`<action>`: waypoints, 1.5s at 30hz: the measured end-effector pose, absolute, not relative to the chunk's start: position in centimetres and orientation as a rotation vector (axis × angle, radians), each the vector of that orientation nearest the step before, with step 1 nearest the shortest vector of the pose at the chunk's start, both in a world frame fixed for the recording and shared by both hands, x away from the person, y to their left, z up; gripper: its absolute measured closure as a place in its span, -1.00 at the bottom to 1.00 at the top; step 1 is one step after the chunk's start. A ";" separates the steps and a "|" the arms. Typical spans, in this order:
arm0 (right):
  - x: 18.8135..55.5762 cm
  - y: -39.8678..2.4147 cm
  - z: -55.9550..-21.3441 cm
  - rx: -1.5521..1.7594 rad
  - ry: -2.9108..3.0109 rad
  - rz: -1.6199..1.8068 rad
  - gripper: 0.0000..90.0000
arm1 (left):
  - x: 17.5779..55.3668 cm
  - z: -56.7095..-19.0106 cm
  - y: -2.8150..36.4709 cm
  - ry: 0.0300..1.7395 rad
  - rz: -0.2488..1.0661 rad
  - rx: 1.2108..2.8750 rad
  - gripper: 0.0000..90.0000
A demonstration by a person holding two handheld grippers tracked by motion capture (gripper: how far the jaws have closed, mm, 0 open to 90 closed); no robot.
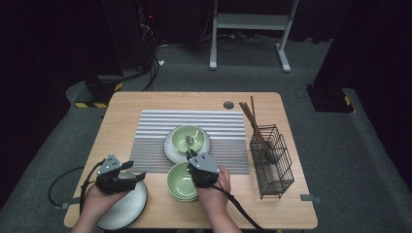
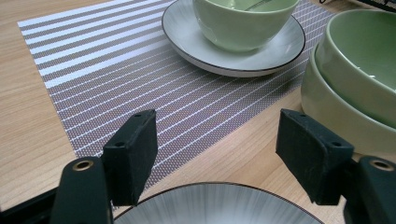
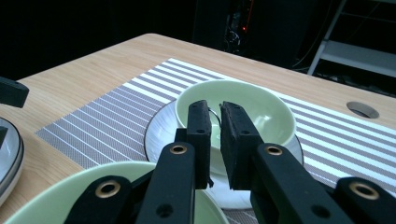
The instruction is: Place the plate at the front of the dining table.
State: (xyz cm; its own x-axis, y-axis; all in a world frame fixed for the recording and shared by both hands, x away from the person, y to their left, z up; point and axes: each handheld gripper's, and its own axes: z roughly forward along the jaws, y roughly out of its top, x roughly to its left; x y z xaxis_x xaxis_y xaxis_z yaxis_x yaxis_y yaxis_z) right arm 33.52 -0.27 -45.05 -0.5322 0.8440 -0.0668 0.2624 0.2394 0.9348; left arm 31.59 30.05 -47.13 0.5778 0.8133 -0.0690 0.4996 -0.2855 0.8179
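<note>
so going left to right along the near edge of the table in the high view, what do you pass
left claw over a grey plate → stack of green bowls with the right claw above → black wire basket

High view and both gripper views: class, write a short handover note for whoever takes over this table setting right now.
Left gripper: open, empty, above the far edge of the grey plate at the table's near left.
Right gripper: jaws almost closed, nothing between them, over the stacked green bowls.
Placemat: one green bowl sits on a plate, a small thing inside it.
Chopsticks stand in the wire rack.
Done: one bowl set on its plate.
Left, probably: the near plate and the stacked bowls.
</note>
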 end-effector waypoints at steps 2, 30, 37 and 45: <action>33.5 -0.6 -45.1 1.013 1.932 1.282 0.82 | 31.6 -47.2 30.1 1.057 0.461 1.951 -0.35; 33.4 -2.8 -46.2 1.099 1.899 1.253 0.76 | 31.6 -47.1 30.0 1.051 0.465 1.956 -0.34; 33.8 -3.6 -46.4 1.134 1.880 1.244 0.71 | 31.6 -47.1 30.0 1.050 0.465 1.956 -0.34; 35.0 -4.8 -46.5 1.181 1.849 1.230 0.65 | 31.6 -47.1 30.0 1.049 0.462 1.955 -0.34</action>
State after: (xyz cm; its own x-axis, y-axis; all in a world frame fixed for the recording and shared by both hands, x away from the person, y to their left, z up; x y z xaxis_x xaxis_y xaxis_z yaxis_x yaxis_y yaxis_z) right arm 34.95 -4.84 -46.50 -0.4114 0.9113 -0.0153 0.3383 0.1683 0.9259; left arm 31.57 29.96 -47.07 0.5807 0.8114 -0.0670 0.4986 -0.2894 0.8171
